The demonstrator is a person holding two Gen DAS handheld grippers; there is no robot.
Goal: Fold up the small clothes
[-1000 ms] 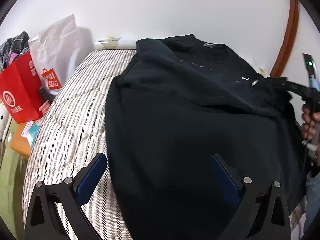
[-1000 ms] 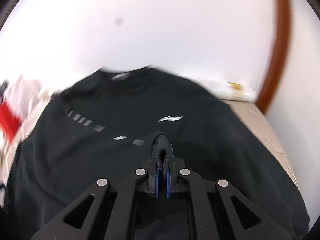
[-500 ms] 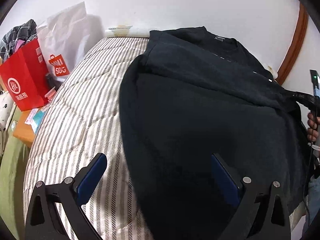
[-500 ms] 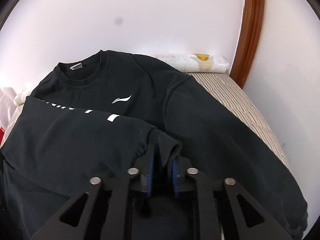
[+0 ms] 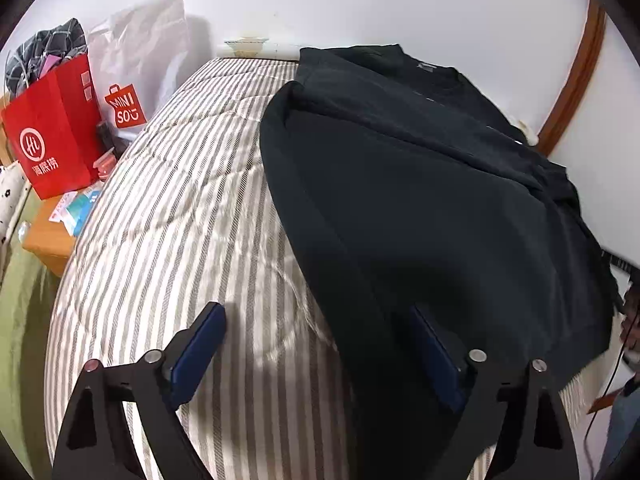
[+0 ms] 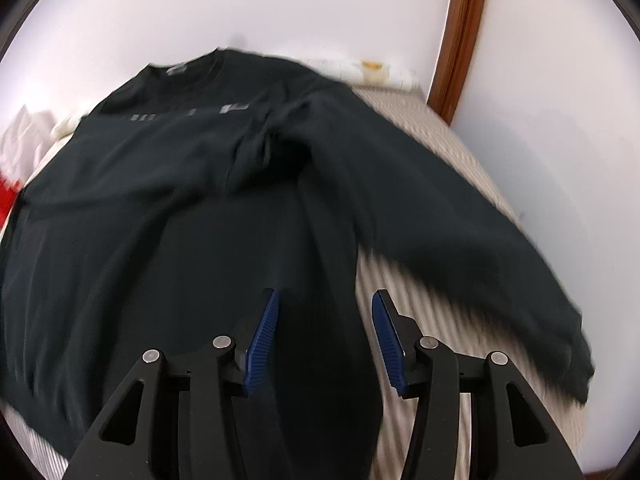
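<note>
The striped bed cover [image 5: 168, 216] is serving as the flat work surface, and the black sweatshirt [image 5: 420, 200] is lying spread over its right half, collar toward the far wall, so that each fold can be laid against a firm plane. One sleeve [image 6: 192, 152] is lying across the chest, its cuff resting near the middle of the body; this placement is narrowing the garment toward a rectangle. The opposite sleeve [image 6: 460, 232] is extending to the near right over the cover and is probably the next part to be folded in. The left gripper [image 5: 316, 356] is hovering above the near left edge of the garment with its jaws spread wide, gripping nothing. The right gripper [image 6: 324, 332] is hovering over the near hem, jaws likewise parted and empty; motion blur in this view is obscuring fine detail.
</note>
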